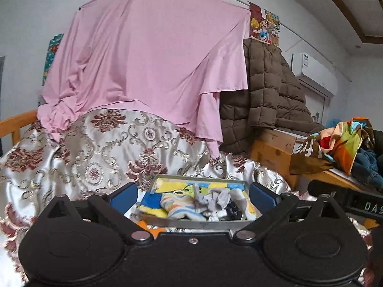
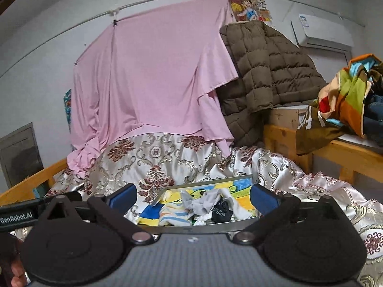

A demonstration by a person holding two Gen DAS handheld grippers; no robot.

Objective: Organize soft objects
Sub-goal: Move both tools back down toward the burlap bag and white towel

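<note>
Both grippers hang empty over the bed, so this looks like the pause between picks. The left gripper [image 1: 194, 197] and right gripper [image 2: 194, 197] each stand with jaws wide apart, nothing between them. Just ahead and below sits the tray [image 1: 191, 223] of jumbled socks [image 2: 203, 205]; next, one must dip in and pinch one.

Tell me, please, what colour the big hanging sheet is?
Plain pale pink sheet, clearest in the left wrist view.

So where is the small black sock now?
In both wrist views the small black sock lies in the shallow grey tray on the patterned satin bedspread, right of the crumpled grey cloth.
</note>
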